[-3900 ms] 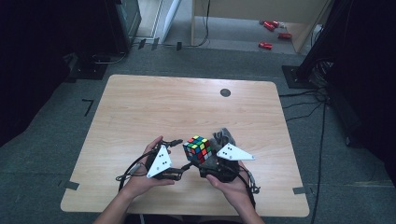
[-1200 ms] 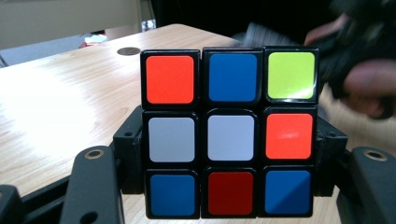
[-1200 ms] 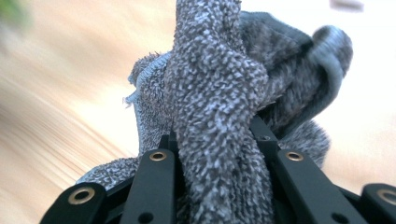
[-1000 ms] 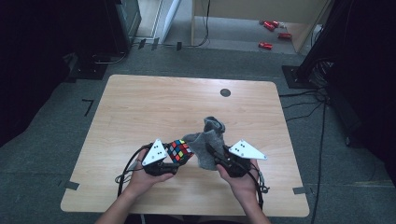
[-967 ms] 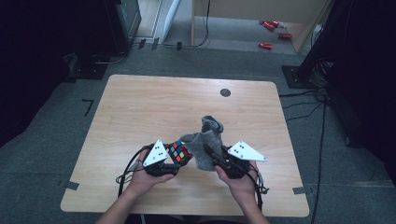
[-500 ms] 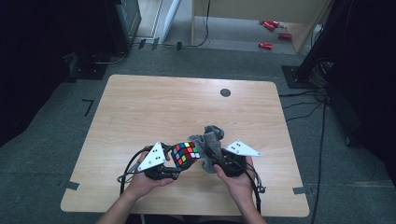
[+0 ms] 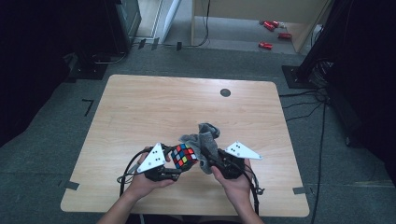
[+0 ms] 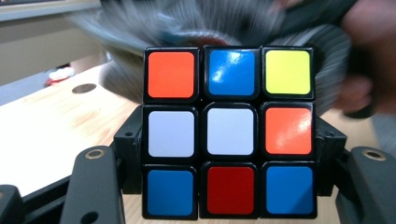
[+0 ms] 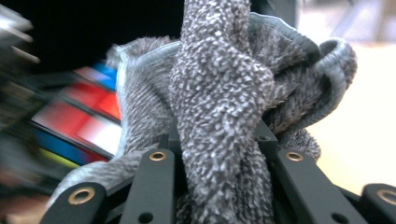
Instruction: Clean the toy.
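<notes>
A scrambled Rubik's cube (image 7: 184,157) is held just above the table's near edge, with my left gripper (image 7: 180,164) shut on its sides. In the left gripper view the cube (image 8: 229,130) fills the frame between the two black jaws, its near face showing orange, blue, yellow, white and red tiles. A grey fluffy cloth (image 7: 204,140) is bunched in my right gripper (image 7: 210,161), which is shut on it. The cloth (image 9: 224,93) rises from between the right jaws and lies against the cube (image 9: 88,116). Behind the cube the cloth (image 8: 299,37) is blurred.
The wooden table (image 7: 163,107) has a dark round grommet (image 7: 225,92) near its far edge. Cables trail from both grippers toward the table's front edge. Around the table there is grey floor, with dark equipment at the sides and small red objects (image 7: 273,32) far back.
The cloth has dropped from its raised, spread position and is now pressed closer against the cube. The cube has tilted slightly in the left gripper. Both hands stay near the front edge.
</notes>
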{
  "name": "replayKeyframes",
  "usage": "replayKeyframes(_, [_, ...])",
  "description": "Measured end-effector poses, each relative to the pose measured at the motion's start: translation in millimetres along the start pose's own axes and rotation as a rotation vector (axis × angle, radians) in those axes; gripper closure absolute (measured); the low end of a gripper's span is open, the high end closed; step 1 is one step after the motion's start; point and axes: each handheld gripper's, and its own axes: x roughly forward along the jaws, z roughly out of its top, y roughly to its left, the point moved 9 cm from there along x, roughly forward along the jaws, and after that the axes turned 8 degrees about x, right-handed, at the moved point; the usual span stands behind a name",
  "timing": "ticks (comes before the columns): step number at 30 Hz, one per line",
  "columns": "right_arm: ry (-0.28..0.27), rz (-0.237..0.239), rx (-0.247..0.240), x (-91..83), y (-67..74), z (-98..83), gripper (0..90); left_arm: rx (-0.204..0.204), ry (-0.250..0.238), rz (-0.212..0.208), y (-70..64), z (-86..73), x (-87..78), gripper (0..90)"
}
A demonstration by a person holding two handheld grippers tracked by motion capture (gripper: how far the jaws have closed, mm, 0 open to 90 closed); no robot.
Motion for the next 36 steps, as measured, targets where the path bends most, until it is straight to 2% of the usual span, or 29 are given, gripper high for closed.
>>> replayKeyframes(1, [0.007, -0.020, 0.012, 0.0, -6.9, -1.6, 70.5, 0.004, 0.006, 0.011, 2.2, 0.3, -0.4, 34.4])
replayKeyframes(2, [-0.007, -0.013, 0.040, -1.8, -9.4, -0.6, 70.5, 0.024, 0.030, 0.026, 3.5, -1.9, 0.5, 34.4])
replayKeyframes(4, [-0.040, 0.013, 0.055, -7.2, -4.3, 6.8, 70.3, 0.065, 0.084, 0.051, 3.3, -9.7, 4.0, 34.4])
replayKeyframes(6, [-0.081, 0.058, 0.025, -13.0, 12.4, 15.7, 70.0, 0.057, 0.103, 0.040, 0.1, -13.6, 8.3, 34.4])
replayKeyframes(8, [-0.102, 0.108, -0.028, -15.7, 34.5, 18.6, 69.8, 0.064, 0.104, 0.032, -4.8, -11.7, 12.0, 34.4])
replayKeyframes(10, [-0.089, 0.123, -0.063, -13.3, 44.5, 14.8, 69.7, 0.075, 0.088, 0.013, -10.1, -6.5, 11.8, 34.4])
replayKeyframes(11, [-0.078, 0.113, -0.079, -10.4, 44.5, 11.6, 69.5, 0.085, 0.084, 0.017, -11.1, -4.6, 10.7, 34.4])
replayKeyframes(12, [-0.093, 0.107, -0.071, -8.8, 41.0, 10.6, 69.6, 0.091, 0.076, 0.016, -11.1, -3.4, 8.8, 34.4])
replayKeyframes(13, [-0.096, 0.096, -0.040, -7.7, 33.8, 9.6, 69.8, 0.080, 0.062, 0.007, -10.5, -2.1, 6.8, 34.4])
replayKeyframes(15, [-0.074, 0.026, -0.009, -4.2, 12.6, 6.3, 70.4, 0.054, 0.036, 0.007, -6.6, -0.3, 3.6, 34.4])
replayKeyframes(16, [-0.042, -0.016, -0.003, -2.4, 1.9, 2.7, 70.4, 0.037, 0.022, 0.005, -4.4, 1.4, 2.4, 34.4])
replayKeyframes(17, [-0.025, -0.045, 0.008, -1.7, -6.5, -0.1, 70.4, 0.037, 0.028, 0.013, -2.1, 1.4, 1.9, 34.4])
replayKeyframes(19, [-0.046, -0.023, 0.057, -4.9, -9.1, 1.4, 70.2, 0.061, 0.079, 0.035, 0.8, -4.4, 4.3, 34.4])
replayKeyframes(21, [-0.078, 0.007, 0.030, -10.1, 2.8, 9.8, 69.8, 0.074, 0.133, 0.045, 0.6, -13.2, 8.5, 34.4])
replayKeyframes(23, [-0.101, 0.059, -0.022, -14.5, 24.5, 16.9, 69.2, 0.081, 0.180, 0.048, -1.7, -18.9, 13.8, 34.4])
replayKeyframes(24, [-0.098, 0.070, -0.066, -14.6, 34.5, 17.4, 69.1, 0.084, 0.189, 0.047, -3.7, -19.4, 16.0, 34.4])
replayKeyframes(26, [-0.075, 0.046, -0.159, -9.5, 45.4, 11.2, 68.9, 0.089, 0.159, 0.032, -9.7, -14.1, 16.4, 34.4])
replayKeyframes(27, [-0.065, 0.040, -0.164, -6.6, 44.7, 7.8, 68.9, 0.091, 0.146, 0.021, -11.0, -11.1, 14.7, 34.4])
replayKeyframes(28, [-0.092, 0.048, -0.133, -4.4, 41.0, 6.5, 69.0, 0.088, 0.127, 0.019, -11.1, -8.9, 12.8, 34.4])
replayKeyframes(29, [-0.098, 0.053, -0.069, -3.8, 34.2, 5.4, 69.1, 0.077, 0.107, 0.010, -10.3, -7.3, 10.5, 34.3])
replayKeyframes(30, [-0.087, 0.038, -0.034, -2.3, 24.5, 4.3, 69.2, 0.047, 0.071, 0.000, -8.0, -5.2, 7.3, 34.3])
replayKeyframes(31, [-0.063, -0.005, -0.021, -1.5, 11.8, 2.8, 69.5, 0.023, 0.045, -0.009, -6.2, -3.5, 5.3, 34.4])
replayKeyframes(32, [-0.048, -0.031, -0.013, -1.8, 4.9, 2.1, 69.6, -0.018, 0.004, -0.027, -3.3, 0.3, 2.4, 34.4])
replayKeyframes(33, [-0.039, -0.058, 0.001, -3.7, -3.2, 2.1, 69.6, -0.031, -0.008, -0.031, -1.6, 1.7, 1.2, 34.4])
replayKeyframes(35, [-0.080, -0.036, 0.030, -10.3, -2.8, 8.9, 69.4, -0.046, -0.007, -0.029, 0.9, 0.6, 1.5, 34.4])
replayKeyframes(36, [-0.094, -0.021, 0.026, -12.6, 1.1, 12.3, 69.2, -0.050, -0.001, -0.031, 0.6, -1.7, 2.7, 34.4])
